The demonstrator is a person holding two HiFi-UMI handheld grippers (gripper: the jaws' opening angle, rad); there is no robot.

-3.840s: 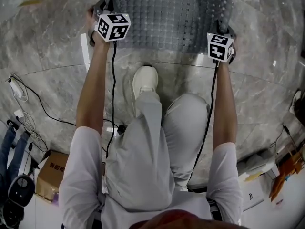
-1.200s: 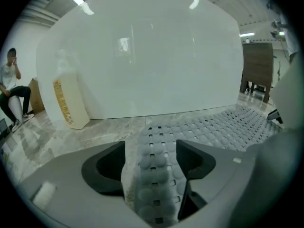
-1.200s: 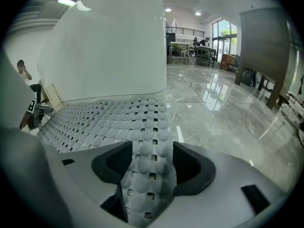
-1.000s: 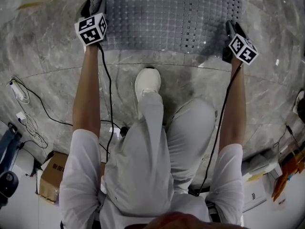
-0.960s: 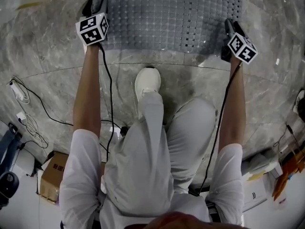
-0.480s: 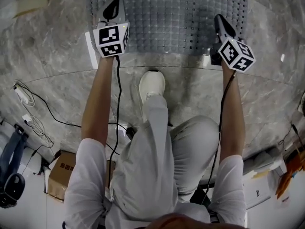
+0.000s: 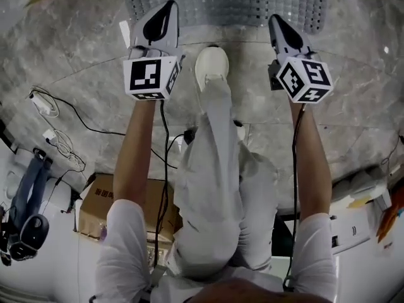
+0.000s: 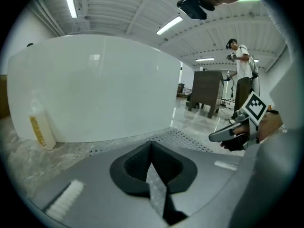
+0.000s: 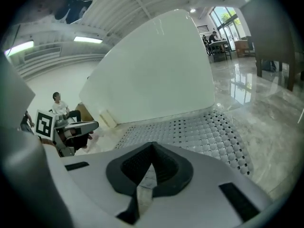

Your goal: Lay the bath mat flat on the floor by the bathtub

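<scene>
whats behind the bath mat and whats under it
Behind the bath mat rises the white bathtub, with a pale bottle at the tub's base beside the mat. Marble floor surrounds the mat; whatever lies directly under it is covered and cannot be seen.

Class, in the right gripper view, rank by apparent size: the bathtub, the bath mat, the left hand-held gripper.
1. bathtub, largest by far
2. bath mat
3. left hand-held gripper, clearly smallest

Overhead, two low; shared bath mat [image 7: 227, 2] [image 8: 190, 139] [image 9: 199, 132]
</scene>
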